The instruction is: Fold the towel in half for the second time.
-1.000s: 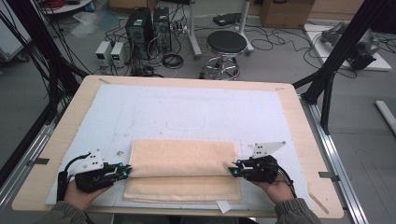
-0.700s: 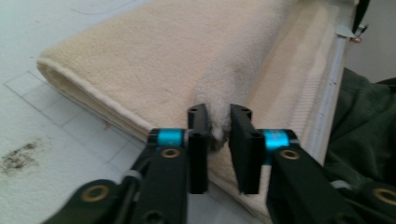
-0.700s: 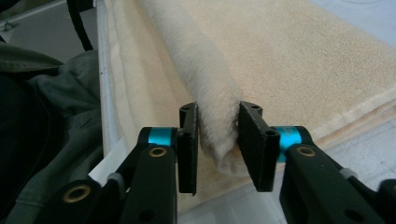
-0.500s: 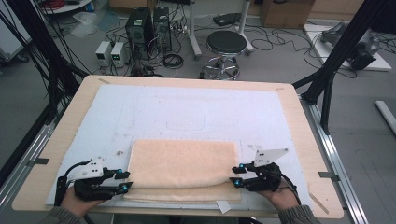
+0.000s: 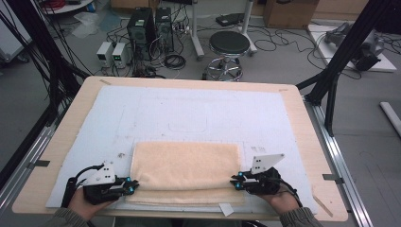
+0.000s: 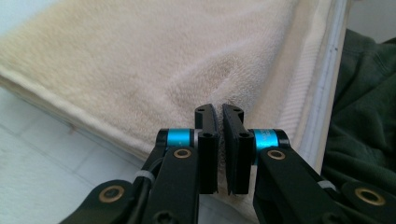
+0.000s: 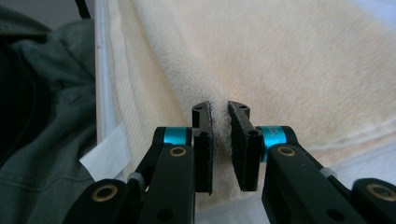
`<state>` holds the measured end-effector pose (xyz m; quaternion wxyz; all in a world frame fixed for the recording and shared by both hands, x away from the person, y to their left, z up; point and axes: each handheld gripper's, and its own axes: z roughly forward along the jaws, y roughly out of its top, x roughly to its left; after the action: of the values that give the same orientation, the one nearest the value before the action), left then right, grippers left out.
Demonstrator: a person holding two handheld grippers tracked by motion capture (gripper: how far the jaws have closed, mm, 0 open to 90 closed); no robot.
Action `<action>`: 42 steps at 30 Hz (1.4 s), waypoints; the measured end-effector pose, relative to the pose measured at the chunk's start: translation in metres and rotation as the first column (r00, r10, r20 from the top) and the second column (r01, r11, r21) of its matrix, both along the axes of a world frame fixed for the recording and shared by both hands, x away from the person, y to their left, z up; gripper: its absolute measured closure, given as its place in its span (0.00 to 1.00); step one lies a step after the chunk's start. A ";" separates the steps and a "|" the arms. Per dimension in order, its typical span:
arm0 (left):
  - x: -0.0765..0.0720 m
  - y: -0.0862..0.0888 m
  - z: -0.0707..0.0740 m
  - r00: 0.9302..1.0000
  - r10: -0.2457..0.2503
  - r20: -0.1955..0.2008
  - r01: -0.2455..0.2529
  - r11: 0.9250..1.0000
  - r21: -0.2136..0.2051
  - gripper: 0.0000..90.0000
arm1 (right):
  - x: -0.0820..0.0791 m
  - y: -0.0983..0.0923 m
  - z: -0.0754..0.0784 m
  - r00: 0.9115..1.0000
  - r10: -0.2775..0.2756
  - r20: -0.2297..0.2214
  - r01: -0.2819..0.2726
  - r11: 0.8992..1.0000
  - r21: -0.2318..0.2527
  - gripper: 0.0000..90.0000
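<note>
Both tools (image 5: 130, 185) (image 5: 235, 181) pinch the folded towel's (image 5: 185, 165) ends.

Black stool (image 5: 229, 43), computer towers (image 5: 150, 22), tangled floor cables (image 5: 175, 60), cardboard box (image 5: 288, 12)

1. High cam sat above the person's side, looked fwd and down over the table (image 5: 302, 123).
2. Both gripper cams rode close, aimed along own jaws.
3. All three shared the towel (image 5: 184, 165) (image 6: 154, 70) (image 7: 289, 60).
</note>
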<state>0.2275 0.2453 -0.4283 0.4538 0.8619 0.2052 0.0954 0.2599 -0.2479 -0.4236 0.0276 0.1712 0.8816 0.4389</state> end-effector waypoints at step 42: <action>0.057 -0.004 0.018 0.988 0.157 0.014 -0.153 0.977 -0.147 0.55 | 0.045 -0.004 0.016 0.971 -0.231 0.055 0.227 0.971 0.074 0.45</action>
<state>0.2850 0.2409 -0.4099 0.5092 0.8066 0.2724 0.1262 0.3045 -0.2521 -0.4080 0.1003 0.2585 0.8395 0.4673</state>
